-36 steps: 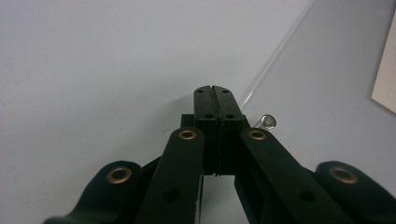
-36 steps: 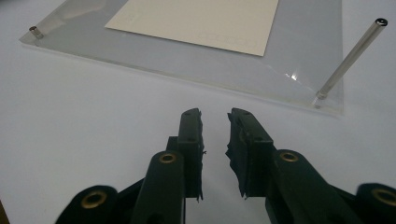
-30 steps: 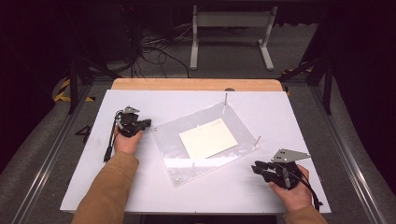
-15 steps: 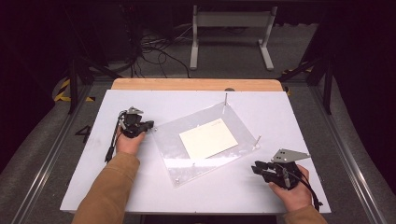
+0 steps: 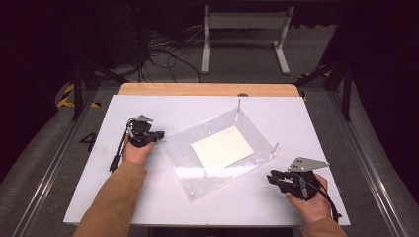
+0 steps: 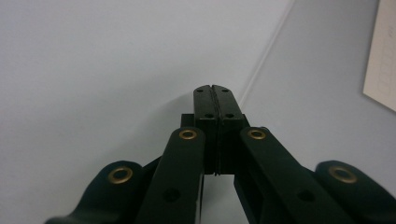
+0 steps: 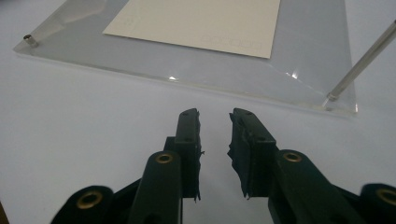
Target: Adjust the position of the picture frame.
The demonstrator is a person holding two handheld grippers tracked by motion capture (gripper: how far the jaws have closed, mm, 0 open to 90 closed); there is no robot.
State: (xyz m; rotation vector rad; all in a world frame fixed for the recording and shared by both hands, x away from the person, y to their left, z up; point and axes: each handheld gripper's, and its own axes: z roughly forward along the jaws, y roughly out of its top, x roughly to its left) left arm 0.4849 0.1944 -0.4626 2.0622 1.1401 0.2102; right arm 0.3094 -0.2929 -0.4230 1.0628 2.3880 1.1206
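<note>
White desk (image 5: 148,197) spans the centre of the high view. Clear acrylic plate (image 5: 197,163) lies skewed at mid-frame, thin metal pins standing at its corners. Cream sheet (image 5: 223,146) rests flat on the plate's middle. Left gripper (image 5: 157,136), centre-left, sits at the plate's left edge, jaws fully together, nothing between them. Right gripper (image 5: 272,178), lower right, sits near the plate's right corner, not touching; jaws narrowly parted, empty.
</note>
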